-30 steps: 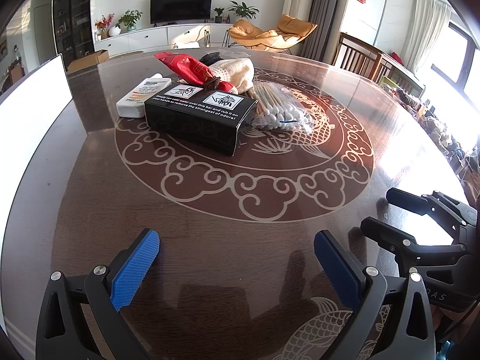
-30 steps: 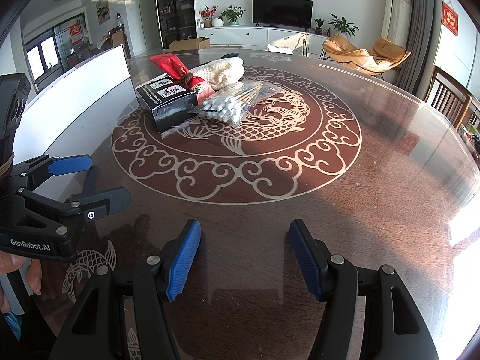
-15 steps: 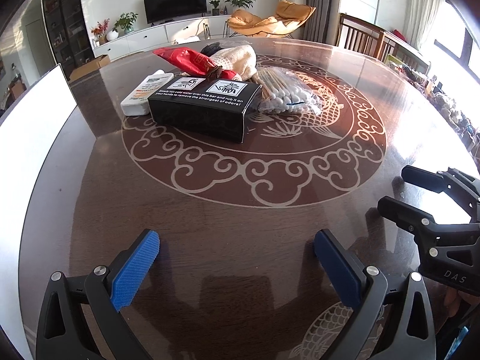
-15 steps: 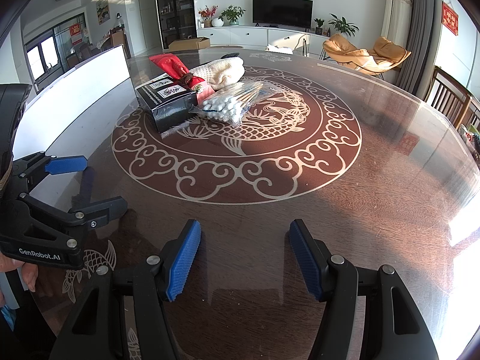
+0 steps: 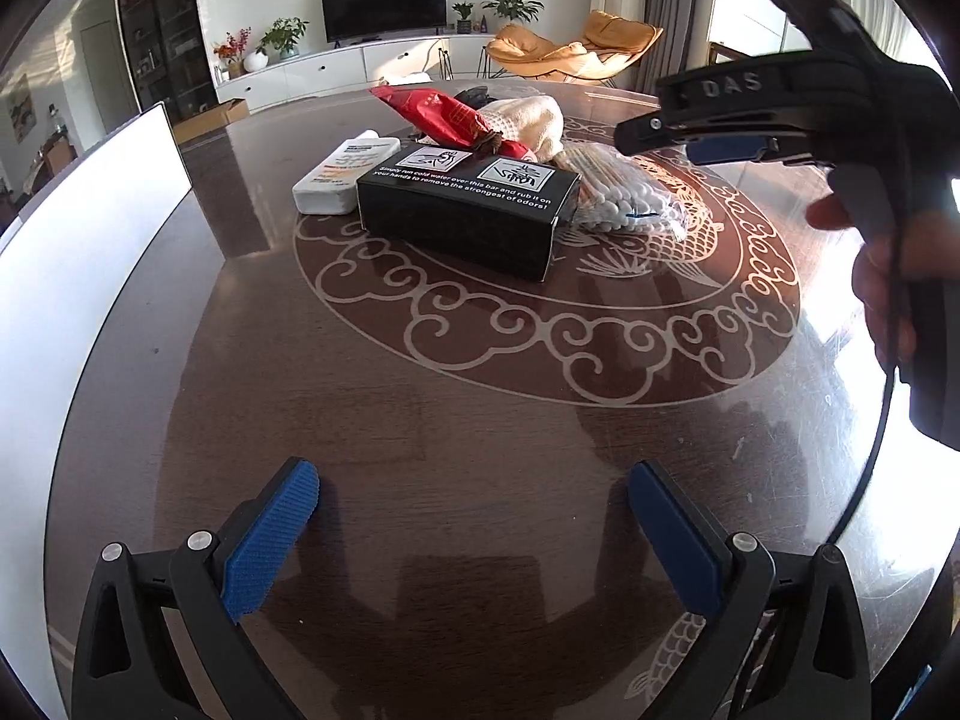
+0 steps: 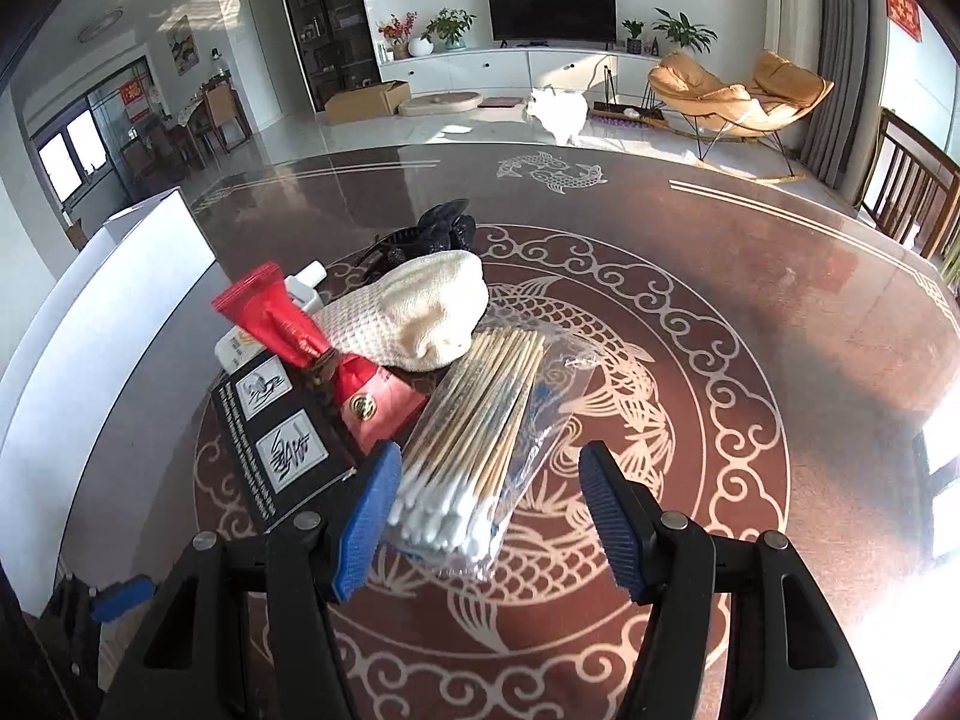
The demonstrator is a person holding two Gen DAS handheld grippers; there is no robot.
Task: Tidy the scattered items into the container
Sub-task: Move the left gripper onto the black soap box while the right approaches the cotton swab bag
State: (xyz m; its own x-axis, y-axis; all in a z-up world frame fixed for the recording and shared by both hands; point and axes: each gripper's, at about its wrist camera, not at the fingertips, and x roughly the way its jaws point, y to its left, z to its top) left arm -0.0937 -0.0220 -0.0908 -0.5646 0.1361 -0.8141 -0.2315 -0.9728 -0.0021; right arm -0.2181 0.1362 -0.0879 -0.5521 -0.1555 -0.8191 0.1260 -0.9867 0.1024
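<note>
A pile of items lies at the table's middle: a black box (image 5: 474,204), a white tube (image 5: 348,171), a red pouch (image 5: 444,114), a cream cloth (image 5: 528,120), a clear bag of cotton swabs (image 6: 474,426) and a black hair claw (image 6: 438,231). The white container (image 5: 78,252) stands at the left. My right gripper (image 6: 489,516) is open, hovering over the swab bag's near end, its jaws on either side of it. It also shows in the left wrist view (image 5: 720,141), above the swabs. My left gripper (image 5: 474,528) is open and empty, low over bare table.
The round dark table (image 5: 420,396) has an inlaid fish pattern. Wooden chairs (image 6: 912,186) stand at its right edge. A living room with TV, cabinet and orange lounge chairs lies behind.
My right gripper has risen and moved forward from the table's near side to over the swab bag. My left gripper has shifted slightly; the pile looks nearer.
</note>
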